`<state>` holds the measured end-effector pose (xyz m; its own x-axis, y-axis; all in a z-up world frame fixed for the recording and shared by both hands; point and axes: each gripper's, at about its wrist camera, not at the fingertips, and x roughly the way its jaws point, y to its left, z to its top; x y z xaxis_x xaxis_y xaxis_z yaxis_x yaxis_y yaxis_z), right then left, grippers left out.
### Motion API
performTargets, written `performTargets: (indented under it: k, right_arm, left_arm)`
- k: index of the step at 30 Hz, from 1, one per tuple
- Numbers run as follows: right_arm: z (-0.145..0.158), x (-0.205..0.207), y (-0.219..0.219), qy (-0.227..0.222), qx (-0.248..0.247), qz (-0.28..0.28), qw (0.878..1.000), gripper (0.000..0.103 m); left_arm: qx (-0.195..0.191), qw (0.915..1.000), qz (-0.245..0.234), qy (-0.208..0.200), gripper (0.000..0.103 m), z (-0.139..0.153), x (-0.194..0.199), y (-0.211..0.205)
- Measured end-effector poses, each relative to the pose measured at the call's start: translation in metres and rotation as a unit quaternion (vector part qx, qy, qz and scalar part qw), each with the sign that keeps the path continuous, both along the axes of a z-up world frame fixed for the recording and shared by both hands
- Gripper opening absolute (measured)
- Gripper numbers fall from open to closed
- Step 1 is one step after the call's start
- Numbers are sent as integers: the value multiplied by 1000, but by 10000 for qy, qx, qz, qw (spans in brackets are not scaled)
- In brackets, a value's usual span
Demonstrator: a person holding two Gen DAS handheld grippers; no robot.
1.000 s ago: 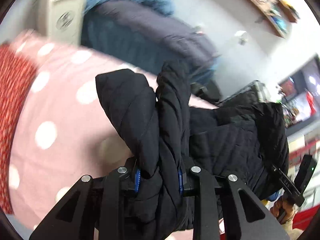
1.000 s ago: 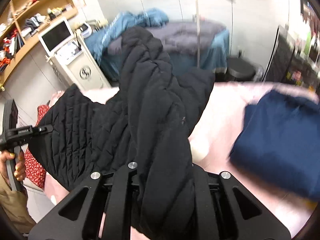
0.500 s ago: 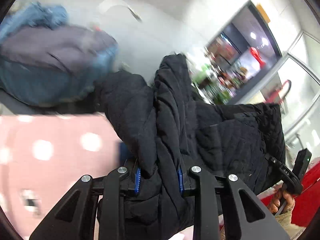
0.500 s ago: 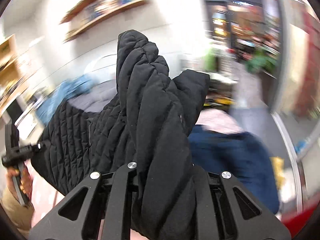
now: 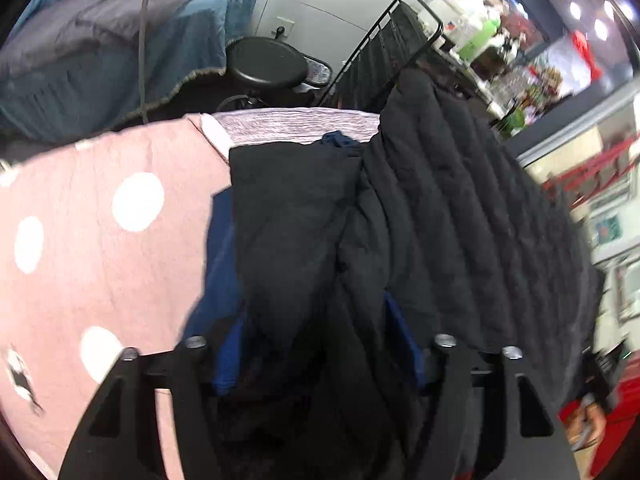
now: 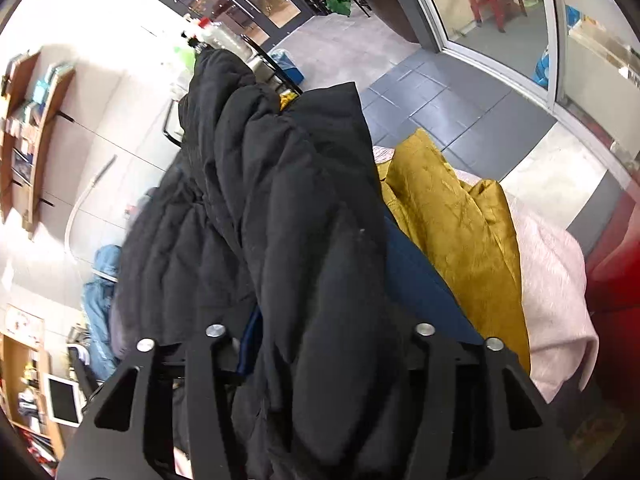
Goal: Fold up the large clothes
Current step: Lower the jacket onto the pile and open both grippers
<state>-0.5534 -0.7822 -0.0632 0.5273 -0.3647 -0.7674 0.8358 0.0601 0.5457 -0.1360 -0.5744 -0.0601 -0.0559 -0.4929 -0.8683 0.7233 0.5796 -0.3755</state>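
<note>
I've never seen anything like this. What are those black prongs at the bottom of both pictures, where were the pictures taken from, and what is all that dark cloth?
There is no robot here: a person holds a two-finger gripper in each hand, and each carries a wide-angle camera looking along its fingers. One picture comes from the left gripper, the other from the right gripper. The prongs are their fingers. Both have a black quilted jacket bunched between the fingers, and both are opening, so the jacket is being let go. It is settling on a navy garment on the pink dotted bedspread. A mustard-yellow cloth lies beside them.
</note>
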Motion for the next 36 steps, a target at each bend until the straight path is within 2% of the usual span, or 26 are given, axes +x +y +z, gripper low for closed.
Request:
performTargets:
  k: [2,5,7,8,9,11,13,15,18,21,25,30,34,36]
  right_arm:
    - [-3,3,-7,65,-14,-17,10000,54]
    - [4,4,3,42,9,-92,9999,56]
    - [11,3,11,17,19,-126,9999,59]
    - [11,-2,11,50,28,-161,9999,65]
    - [9,-3,6,95,34,-186,9998,73]
    - [13,-3,9,232,26,-293,9993,81]
    - [23,0,14,322,-93,-419,9986,82]
    - [36,1,22,425,-254,-522,9974,89]
    - [54,-1,32,546,-442,-642,9955,90]
    - [78,1,45,919,-718,-786,9901,90]
    - [106,16,68,1531,-1151,-685,9791,96]
    - [123,55,103,1968,-1375,136,9707,96]
    - [126,86,139,2388,-1547,798,9553,96]
    - [122,98,155,2458,-1496,1103,9513,96]
  left_arm:
    - [47,10000,39,-68,77,-4,-1,2]
    - [65,9992,346,183,91,-14,7,9]
    - [-45,9982,501,319,92,-9,4,19]
    - [-138,9978,569,303,92,-5,2,25]
    - [-180,9978,599,235,92,-1,1,28]
    - [-164,9979,623,-7,94,9,-2,36]
    - [-192,9974,677,-171,95,22,-4,49]
    - [-218,9962,778,-310,97,34,-3,61]
    - [-140,9930,972,-652,97,54,2,82]
    - [-162,9911,996,-873,97,75,0,100]
    - [-84,9907,749,-1132,97,95,-21,105]
    - [-135,9933,-31,-1143,97,113,-77,92]
    - [-86,9874,-776,-1379,97,120,-128,79]
    - [28,9827,-1086,-1498,97,118,-151,75]
